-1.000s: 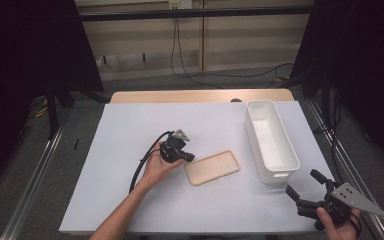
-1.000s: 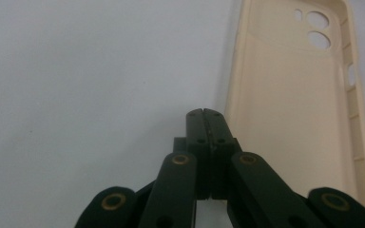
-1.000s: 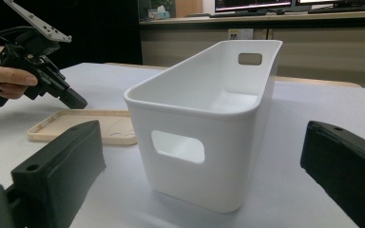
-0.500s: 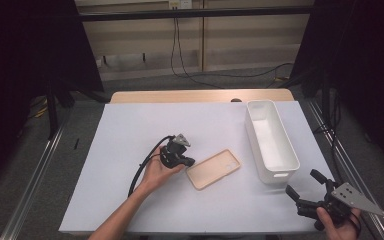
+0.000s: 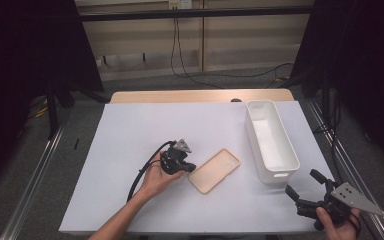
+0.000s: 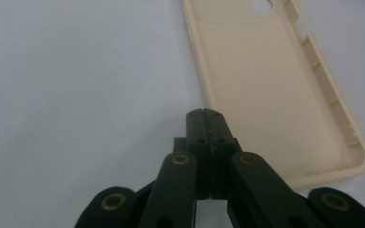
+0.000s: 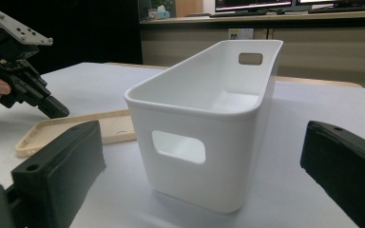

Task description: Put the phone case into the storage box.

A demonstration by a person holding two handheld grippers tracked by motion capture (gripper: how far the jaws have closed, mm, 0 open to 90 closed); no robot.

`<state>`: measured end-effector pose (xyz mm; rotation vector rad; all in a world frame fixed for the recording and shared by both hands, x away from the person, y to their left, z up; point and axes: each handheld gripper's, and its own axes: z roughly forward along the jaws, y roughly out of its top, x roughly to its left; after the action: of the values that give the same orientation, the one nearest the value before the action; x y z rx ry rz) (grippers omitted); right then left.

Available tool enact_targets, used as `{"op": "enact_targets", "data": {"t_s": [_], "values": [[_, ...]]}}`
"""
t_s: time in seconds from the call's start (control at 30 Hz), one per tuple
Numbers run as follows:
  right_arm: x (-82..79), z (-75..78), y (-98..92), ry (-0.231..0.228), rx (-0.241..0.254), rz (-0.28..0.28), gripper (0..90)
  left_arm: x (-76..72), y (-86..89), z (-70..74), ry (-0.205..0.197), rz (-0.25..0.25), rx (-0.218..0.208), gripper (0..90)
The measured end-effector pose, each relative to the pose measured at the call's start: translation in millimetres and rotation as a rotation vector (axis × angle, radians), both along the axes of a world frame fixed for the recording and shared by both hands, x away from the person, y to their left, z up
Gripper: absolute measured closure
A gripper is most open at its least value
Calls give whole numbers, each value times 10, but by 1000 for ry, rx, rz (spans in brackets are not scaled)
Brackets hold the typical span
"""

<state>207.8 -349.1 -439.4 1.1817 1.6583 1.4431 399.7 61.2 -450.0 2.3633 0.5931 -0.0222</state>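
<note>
A white plastic bin (image 5: 271, 140) with cut-out handles stands empty toward the right of the white tabletop (image 5: 130, 130), long side running away from the person. It sits just beside the phone case (image 5: 214, 170), close by but not touching it. Nothing lies between the case and the left hand-held gripper (image 5: 189, 168), whose jaws are pressed tight together with nothing in them, tips at the near left edge of the case; whether they touch it I cannot tell. The right hand-held gripper (image 5: 300, 186) hangs off the front right corner of the tabletop, jaws spread wide and empty, aimed at the bin's near end.

The phone case is beige, lying flat with its hollow inside facing up, raised rim all round, a camera cut-out at its far end. It is turned at a slant on the tabletop.
</note>
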Motion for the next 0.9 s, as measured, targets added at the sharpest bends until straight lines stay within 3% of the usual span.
{"op": "enact_targets", "data": {"t_s": [0.9], "values": [[-7, 3, 10, -2, -2, 4, 4, -89, 52, -36, 21, -9, -57, 900]]}}
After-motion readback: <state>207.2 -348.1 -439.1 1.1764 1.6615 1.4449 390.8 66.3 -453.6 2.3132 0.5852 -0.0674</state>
